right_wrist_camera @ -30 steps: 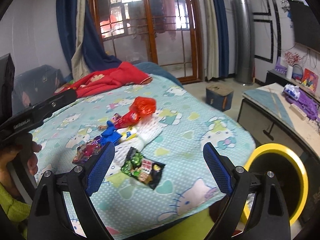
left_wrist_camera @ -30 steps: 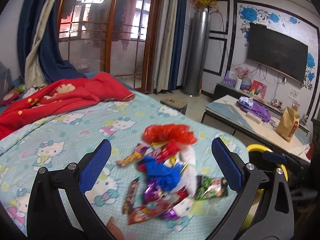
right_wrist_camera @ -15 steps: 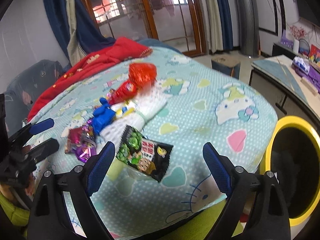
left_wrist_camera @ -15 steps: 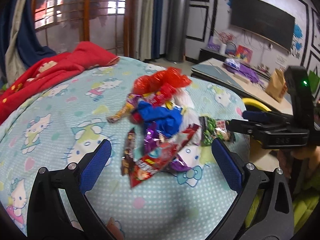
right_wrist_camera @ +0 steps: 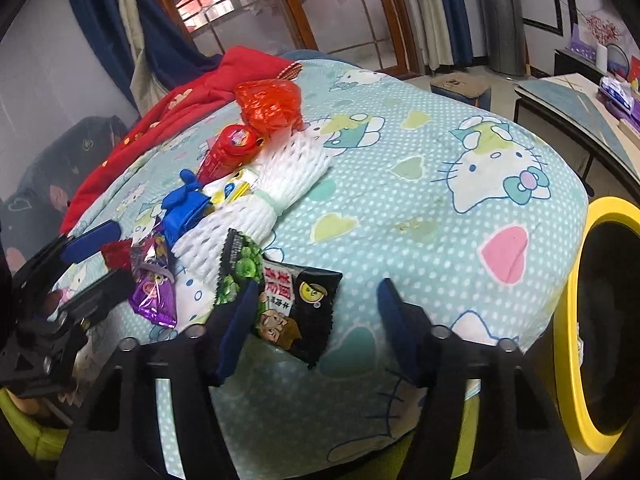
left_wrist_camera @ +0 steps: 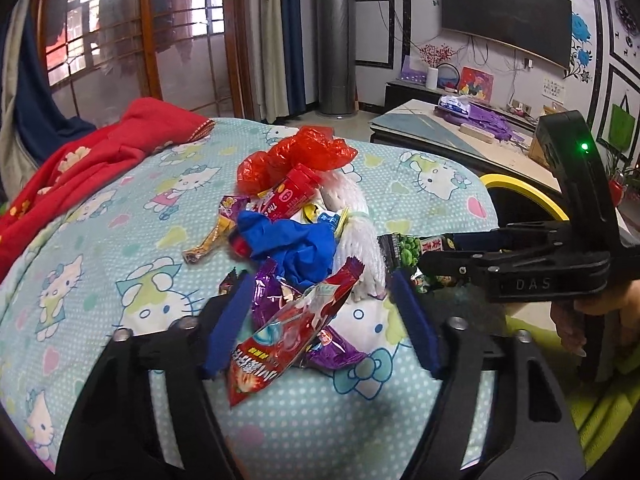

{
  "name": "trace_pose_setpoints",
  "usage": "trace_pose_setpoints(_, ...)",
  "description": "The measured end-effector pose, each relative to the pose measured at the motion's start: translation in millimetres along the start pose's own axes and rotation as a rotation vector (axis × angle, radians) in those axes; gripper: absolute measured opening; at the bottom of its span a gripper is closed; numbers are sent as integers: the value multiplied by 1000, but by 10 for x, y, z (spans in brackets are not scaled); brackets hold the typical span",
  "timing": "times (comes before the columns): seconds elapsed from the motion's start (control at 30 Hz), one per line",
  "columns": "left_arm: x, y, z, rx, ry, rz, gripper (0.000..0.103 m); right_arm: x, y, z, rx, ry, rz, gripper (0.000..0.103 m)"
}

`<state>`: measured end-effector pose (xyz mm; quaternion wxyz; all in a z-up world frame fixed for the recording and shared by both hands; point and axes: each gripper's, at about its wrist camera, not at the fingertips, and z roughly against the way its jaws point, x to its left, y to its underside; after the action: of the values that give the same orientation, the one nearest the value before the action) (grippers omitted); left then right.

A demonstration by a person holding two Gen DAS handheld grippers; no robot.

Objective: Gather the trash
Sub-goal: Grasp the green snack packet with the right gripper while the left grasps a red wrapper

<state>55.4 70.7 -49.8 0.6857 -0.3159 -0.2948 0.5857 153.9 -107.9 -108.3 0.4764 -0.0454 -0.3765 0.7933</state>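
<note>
Pile of snack wrappers and plastic scraps sits on the pale-blue cartoon-cat bedsheet [left_wrist_camera: 120, 240]. Left gripper [left_wrist_camera: 320, 320] low over the near end, jaws closing – long red foil snack wrapper [left_wrist_camera: 280, 344] and purple foil wrapper [left_wrist_camera: 340, 354] lie between the blue pads, not yet pinched. Right gripper [right_wrist_camera: 316, 320] closing too – black-and-green pea snack packet [right_wrist_camera: 288, 304] between its pads, left pad touching it, right pad apart. Crumpled blue plastic glove [left_wrist_camera: 296, 244], white foam fruit net [right_wrist_camera: 264, 196], red crinkled plastic bag [left_wrist_camera: 296, 156] further back. Yellow-rimmed round bin [right_wrist_camera: 576, 320] beside the bed.
</note>
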Motion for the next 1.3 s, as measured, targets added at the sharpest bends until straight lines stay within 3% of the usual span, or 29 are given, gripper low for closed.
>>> trace_pose_setpoints(0.13,-20,3,-6,4,7,-4,33,71,53,-18,-6,2,51,33)
trace_pose_setpoints(0.33,39,-12,46,-9,46,25,8,149,95,19,-11,42,126,19)
trace_pose_setpoints(0.53,122,-48,170,-41,60,71,5,137,96,69,-11,28,119,11)
trace_pose_setpoints(0.9,311,-202,520,-144,85,177,3,155,39,338,-65,24,117,8)
trace_pose_setpoints(1.3,79,-412,661,-200,109,150,3,161,-59,685,-150,30,126,8)
